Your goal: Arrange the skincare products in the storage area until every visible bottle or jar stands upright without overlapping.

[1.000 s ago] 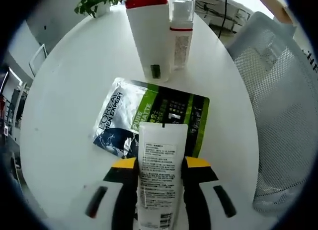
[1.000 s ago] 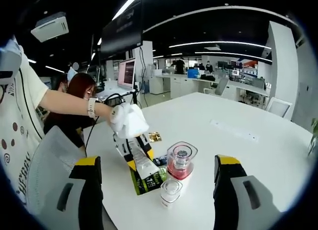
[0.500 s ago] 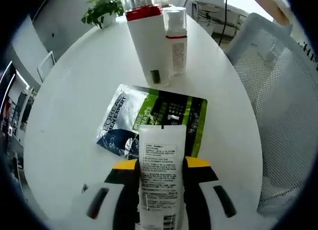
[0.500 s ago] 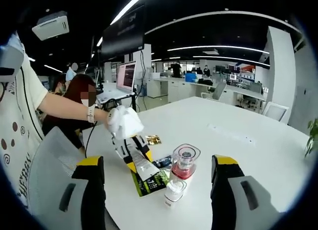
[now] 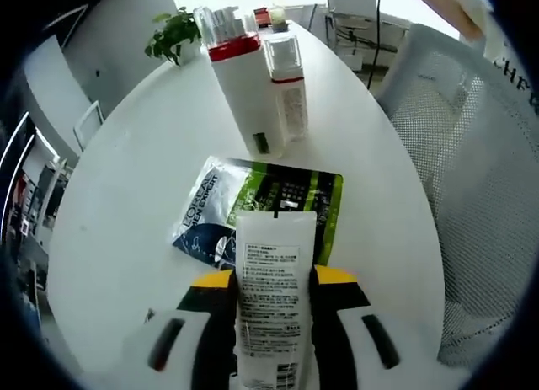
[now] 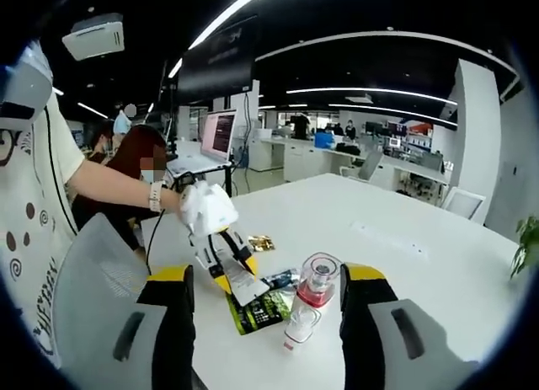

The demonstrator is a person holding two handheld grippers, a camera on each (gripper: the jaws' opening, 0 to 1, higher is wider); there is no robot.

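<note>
White and round, the tabletop (image 5: 109, 238) carries a green sachet (image 5: 269, 206) lying flat, with a red-capped white bottle (image 5: 244, 95) and a clear-capped bottle (image 5: 286, 91) upright just beyond it. Above the sachet, the left gripper (image 5: 271, 280) hangs clenched on a white tube (image 5: 271, 301), tilted downward. Compared with a second ago, it sits higher and farther back. The right gripper (image 6: 265, 323) hovers released, now nearer the bottles.

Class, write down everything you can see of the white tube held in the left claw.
The white tube is flat and looks like soft plastic, with a crimped end pointing away from the camera and small printed text on a label panel. It is clamped between the yellow-tipped jaws of the left claw, above the table, its end over the green sachet.
</note>
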